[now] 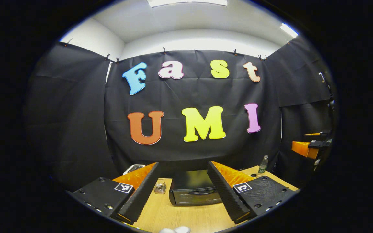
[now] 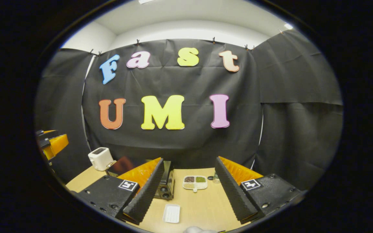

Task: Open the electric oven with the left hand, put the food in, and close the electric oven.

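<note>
Electric oven, door shut, on the worktop, long axis crosswise to the left tool, front facing it, framed between its 2 spread fingers, apart; right tool likewise spread, holding nothing, oven behind its left finger.

The left gripper view is looking forward from above the wooden table, tilted up toward the booth's back cloth, with the electric oven sitting close ahead between its own fingers; the right gripper view is facing the same cloth from farther right, the oven lying at its left; both are sharing the table, oven and back wall; each is perhaps catching the other gripper at its edge
</note>
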### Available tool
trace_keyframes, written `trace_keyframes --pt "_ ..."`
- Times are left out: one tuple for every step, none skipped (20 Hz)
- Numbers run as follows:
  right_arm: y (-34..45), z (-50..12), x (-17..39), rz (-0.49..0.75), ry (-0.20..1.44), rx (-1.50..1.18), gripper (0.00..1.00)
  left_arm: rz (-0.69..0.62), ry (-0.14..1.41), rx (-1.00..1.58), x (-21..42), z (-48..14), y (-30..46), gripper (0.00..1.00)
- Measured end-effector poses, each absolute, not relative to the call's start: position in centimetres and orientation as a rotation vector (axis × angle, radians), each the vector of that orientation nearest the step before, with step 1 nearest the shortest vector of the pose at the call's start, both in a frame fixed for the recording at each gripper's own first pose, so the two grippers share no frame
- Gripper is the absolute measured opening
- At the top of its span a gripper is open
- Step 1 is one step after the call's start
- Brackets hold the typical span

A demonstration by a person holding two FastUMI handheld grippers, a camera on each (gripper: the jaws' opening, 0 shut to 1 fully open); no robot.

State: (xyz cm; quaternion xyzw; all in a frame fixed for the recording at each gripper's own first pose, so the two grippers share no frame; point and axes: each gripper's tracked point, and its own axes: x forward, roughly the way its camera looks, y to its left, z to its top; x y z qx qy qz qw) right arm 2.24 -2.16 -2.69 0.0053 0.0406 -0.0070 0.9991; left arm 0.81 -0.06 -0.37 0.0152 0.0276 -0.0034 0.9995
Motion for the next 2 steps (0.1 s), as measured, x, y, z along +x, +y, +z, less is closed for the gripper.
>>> trace_keyframes --pt "-2.13 -2.62 2.09 -0.014 0.081 0.009 0.95 -0.011 0.052 0.031 0.85 -0.18 -0.25 0.88" --pt "-2.22 -2.48 2.00 -0.017 0.081 0.007 0.95 -0.017 0.053 0.025 0.79 -0.11 -0.46 0.88"
